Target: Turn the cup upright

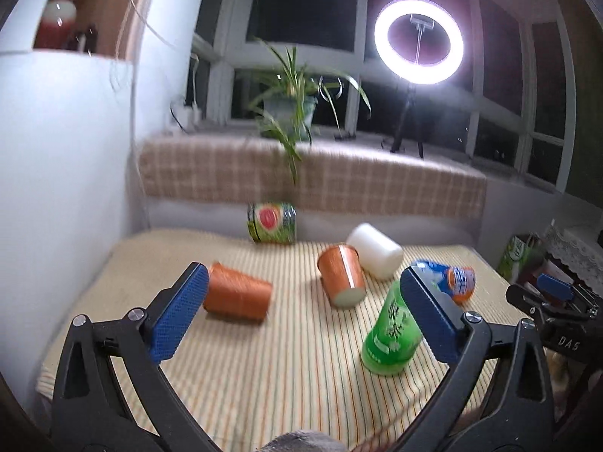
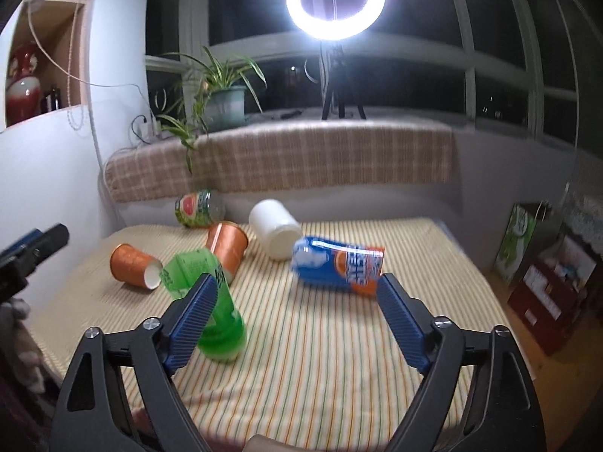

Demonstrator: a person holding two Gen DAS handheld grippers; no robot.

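Several cups lie scattered on a striped cloth [image 1: 264,376] [image 2: 339,376]. A green cup [image 1: 392,335] [image 2: 218,312] rests wide end down and leans. The blue-and-orange cup [image 1: 452,277] [image 2: 339,265], a white cup [image 1: 375,250] [image 2: 275,233] and an orange cup [image 1: 237,295] [image 2: 133,265] lie on their sides. A second orange cup [image 1: 341,277] [image 2: 226,248] is tipped over. My left gripper [image 1: 305,314] is open and empty, its right finger just in front of the green cup. My right gripper [image 2: 297,320] is open and empty, between the green and blue cups.
A green-and-red printed cup [image 1: 271,222] [image 2: 196,209] lies at the back by a plaid cushion [image 1: 320,177]. A potted plant [image 1: 290,105] and a ring light [image 1: 418,41] stand on the sill. There is a white wall on the left and boxes [image 2: 546,286] on the floor at the right.
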